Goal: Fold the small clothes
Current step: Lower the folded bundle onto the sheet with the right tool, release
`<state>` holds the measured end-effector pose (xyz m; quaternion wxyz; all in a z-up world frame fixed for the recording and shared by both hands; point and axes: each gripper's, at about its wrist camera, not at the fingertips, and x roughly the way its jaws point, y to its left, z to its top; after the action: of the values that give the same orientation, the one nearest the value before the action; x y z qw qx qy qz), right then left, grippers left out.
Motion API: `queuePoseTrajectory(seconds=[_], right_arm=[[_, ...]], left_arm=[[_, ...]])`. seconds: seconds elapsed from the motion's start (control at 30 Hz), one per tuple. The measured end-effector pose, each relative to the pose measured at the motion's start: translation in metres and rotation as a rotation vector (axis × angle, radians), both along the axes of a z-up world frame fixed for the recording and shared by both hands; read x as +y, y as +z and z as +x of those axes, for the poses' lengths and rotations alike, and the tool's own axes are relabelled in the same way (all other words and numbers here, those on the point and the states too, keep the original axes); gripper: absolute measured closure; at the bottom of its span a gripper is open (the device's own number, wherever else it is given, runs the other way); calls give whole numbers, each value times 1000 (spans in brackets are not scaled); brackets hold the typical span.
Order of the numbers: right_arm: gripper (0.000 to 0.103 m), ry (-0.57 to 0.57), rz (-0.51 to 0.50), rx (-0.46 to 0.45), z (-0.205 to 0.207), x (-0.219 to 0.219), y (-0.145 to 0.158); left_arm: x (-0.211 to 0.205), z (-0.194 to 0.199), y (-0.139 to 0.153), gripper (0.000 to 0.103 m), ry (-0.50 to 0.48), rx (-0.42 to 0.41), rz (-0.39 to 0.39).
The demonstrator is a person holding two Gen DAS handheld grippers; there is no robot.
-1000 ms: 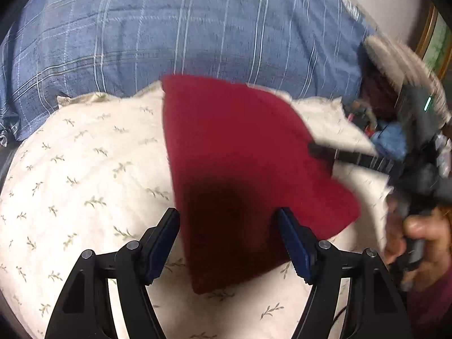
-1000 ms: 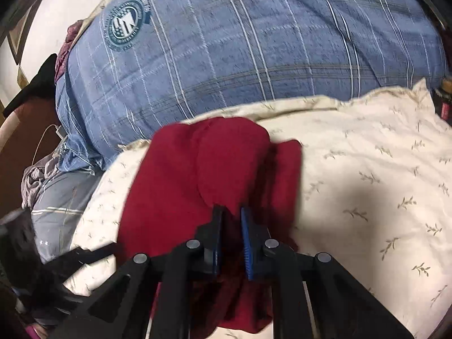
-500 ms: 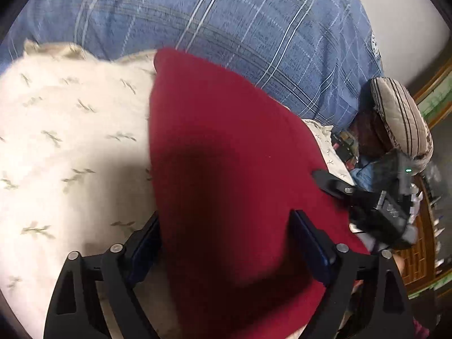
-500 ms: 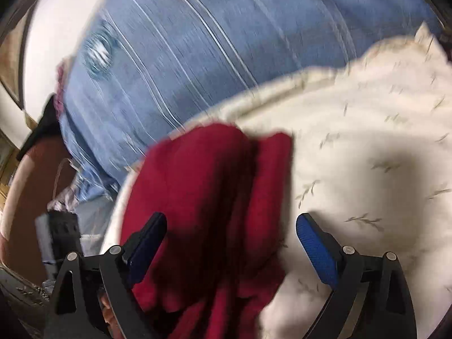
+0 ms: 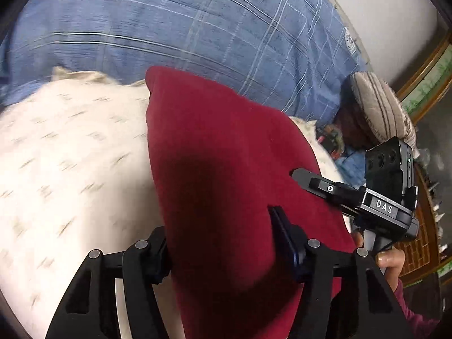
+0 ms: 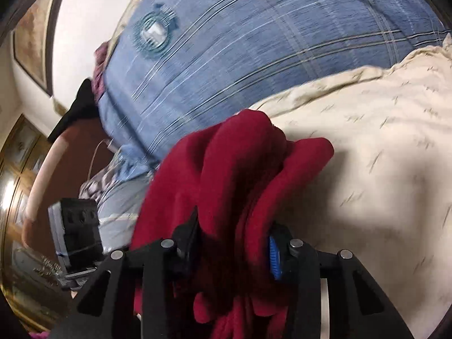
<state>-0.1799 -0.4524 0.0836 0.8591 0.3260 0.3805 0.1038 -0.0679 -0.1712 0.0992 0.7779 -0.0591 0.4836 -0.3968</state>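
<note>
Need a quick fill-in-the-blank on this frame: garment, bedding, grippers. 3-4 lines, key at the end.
1. The garment being folded is dark ____ in colour.
2. It lies on a cream cover printed with small ____.
3. Behind that cover sits a large pillow in ____ plaid.
4. In the left wrist view, the right hand-held gripper bears a label with the letters ____.

Missing words: red; sprigs; blue; DAS

The garment [image 5: 214, 175] lies on the cream pillow [image 5: 73, 152], along its right edge. The plaid pillow [image 5: 175, 28] sits behind both.
</note>
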Motion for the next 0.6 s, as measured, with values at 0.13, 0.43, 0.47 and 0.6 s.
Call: queuePoseTrajectory(seconds=[0.13,0.43,0.47,0.6], right_arm=[[54,20,-198,126,-1,32,-19],[54,93,-465,-38,-45,103,32],[59,134,-519,-43,-45,117,29],[60,100,-691,46,-42,130,-8]], left_arm=[[16,-22,-24,41,32,24,100],[24,-69,-20,33,151,-231,223],[25,-74,-18,33,162,-262,240],[23,-102,-15,31,206,-344,279]])
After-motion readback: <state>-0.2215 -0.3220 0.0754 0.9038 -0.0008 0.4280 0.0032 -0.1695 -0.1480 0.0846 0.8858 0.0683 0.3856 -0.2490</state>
